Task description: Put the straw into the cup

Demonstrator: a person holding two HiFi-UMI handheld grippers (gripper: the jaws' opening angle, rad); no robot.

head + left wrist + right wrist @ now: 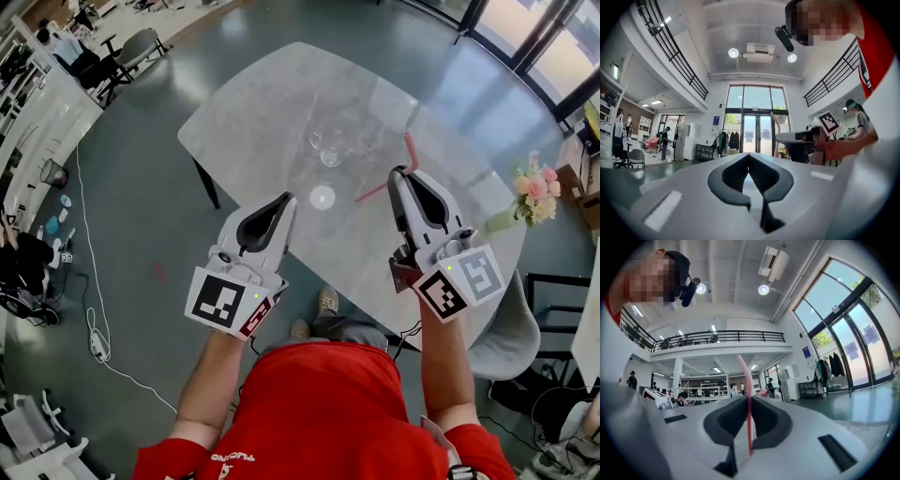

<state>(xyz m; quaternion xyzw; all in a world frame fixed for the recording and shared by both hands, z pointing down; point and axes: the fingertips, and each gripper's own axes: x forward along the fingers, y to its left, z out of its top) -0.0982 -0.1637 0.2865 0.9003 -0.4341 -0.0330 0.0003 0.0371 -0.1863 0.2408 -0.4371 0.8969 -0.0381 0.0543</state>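
Note:
A clear glass cup [329, 148] stands near the middle of the marble table [262, 103]. My right gripper [401, 172] is held upright to the right of it, shut on a pink bendy straw [410, 150]. One end of the straw sticks up past the jaw tips and the other slants down to the left. In the right gripper view the straw [746, 380] runs straight up through the gripper [749, 401], pinched between the jaws. My left gripper [288, 198] is held upright, left of and nearer than the cup. It is shut, with nothing between its jaws [748, 157].
A vase of pink flowers [531, 191] stands at the table's right edge. A round white spot [322, 197] shows on the tabletop in front of the cup. A grey chair [511, 333] sits right of the person, and cables lie on the floor [94, 328] at the left.

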